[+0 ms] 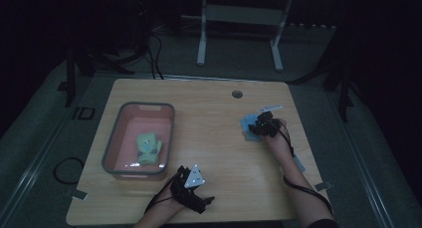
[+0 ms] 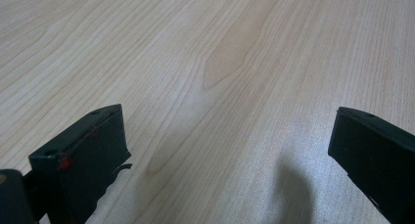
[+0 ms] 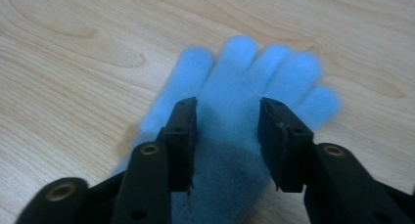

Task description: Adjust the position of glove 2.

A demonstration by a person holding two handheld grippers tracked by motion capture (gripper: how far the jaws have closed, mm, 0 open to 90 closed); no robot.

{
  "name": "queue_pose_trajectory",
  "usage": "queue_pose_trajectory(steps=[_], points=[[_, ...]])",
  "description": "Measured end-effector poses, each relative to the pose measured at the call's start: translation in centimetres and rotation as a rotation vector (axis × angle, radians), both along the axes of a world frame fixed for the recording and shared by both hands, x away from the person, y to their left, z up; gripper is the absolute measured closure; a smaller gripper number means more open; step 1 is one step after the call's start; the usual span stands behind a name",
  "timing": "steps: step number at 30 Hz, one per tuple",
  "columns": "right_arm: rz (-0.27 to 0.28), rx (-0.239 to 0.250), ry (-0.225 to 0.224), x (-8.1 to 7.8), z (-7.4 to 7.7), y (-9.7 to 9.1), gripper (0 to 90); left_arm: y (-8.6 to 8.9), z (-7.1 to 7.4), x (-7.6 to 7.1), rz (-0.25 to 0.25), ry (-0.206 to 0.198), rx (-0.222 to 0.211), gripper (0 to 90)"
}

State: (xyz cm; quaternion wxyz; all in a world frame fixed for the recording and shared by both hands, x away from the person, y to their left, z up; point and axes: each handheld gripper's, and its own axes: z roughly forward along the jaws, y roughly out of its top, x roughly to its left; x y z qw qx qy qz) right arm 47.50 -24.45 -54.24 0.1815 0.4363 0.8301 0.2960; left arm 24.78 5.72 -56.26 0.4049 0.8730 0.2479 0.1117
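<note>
High view. I log a light wooden bench (image 1: pixel 209 138) in a dim room. Toward its left side stands a grey-rimmed tub (image 1: pixel 112 147) with a pinkish inside; a pale green glove (image 1: pixel 149 147) lies flat on its floor. Near the front edge, just right of the tub, my left hand-held gripper (image 1: pixel 206 202) rests low over bare wood, a grey three-cornered plate on top and a cable trailing back toward the forearm. On the right half of the bench lies a light blue glove (image 1: pixel 247 126), with my right hand-held gripper (image 1: pixel 255 128) directly on top of it, so I see only the glove's left part past the tool. A round cable hole (image 1: pixel 237 94) sits near the far edge of the bench. Beyond the bench I note the white legs of a frame (image 1: pixel 201 39) on the floor.

Left gripper view. The two black jaws stand wide apart, with nothing between them but bare wood grain and a soft shadow.

Right gripper view. The blue glove (image 3: pixel 235 111) lies flat on the bench, fingers pointing away from me, thumb to the left. The right hand-held gripper (image 3: pixel 227 150) is over its palm, jaws part open on either side of the middle; I read no pinch on the fabric here, and the fingertips look blurred.
</note>
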Motion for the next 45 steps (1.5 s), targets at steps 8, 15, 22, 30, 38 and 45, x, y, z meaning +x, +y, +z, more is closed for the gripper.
queue_pose_trajectory(steps=[8, 15, 22, 30, 38, 45], points=[[-0.020, 0.016, 0.007, -0.2, -0.2, 0.3, 73.1, -0.1, -0.1, -0.1, -0.008, 0.003, 0.006, 1.3], [-0.044, 0.017, 0.017, -0.4, -0.1, 0.7, 82.0, -0.1, -0.2, 0.0, -0.008, 0.003, 0.006, 1.3], [-0.042, 0.026, 0.013, -1.5, 1.0, 1.5, 82.7, -0.1, -0.2, 0.0, -0.005, 0.004, 0.001, 1.3], [-0.042, 0.049, -0.007, -4.0, 4.3, 3.1, 82.8, 0.1, -0.2, 0.2, 0.003, 0.008, -0.003, 1.3], [-0.052, 0.112, -0.036, -7.6, 7.3, 4.5, 82.8, 0.1, -0.2, 0.1, -0.001, 0.004, -0.002, 1.3], [-0.031, 0.144, -0.044, -10.2, 8.1, 5.8, 82.8, 0.1, -0.2, 0.1, -0.002, 0.003, 0.000, 1.3]])
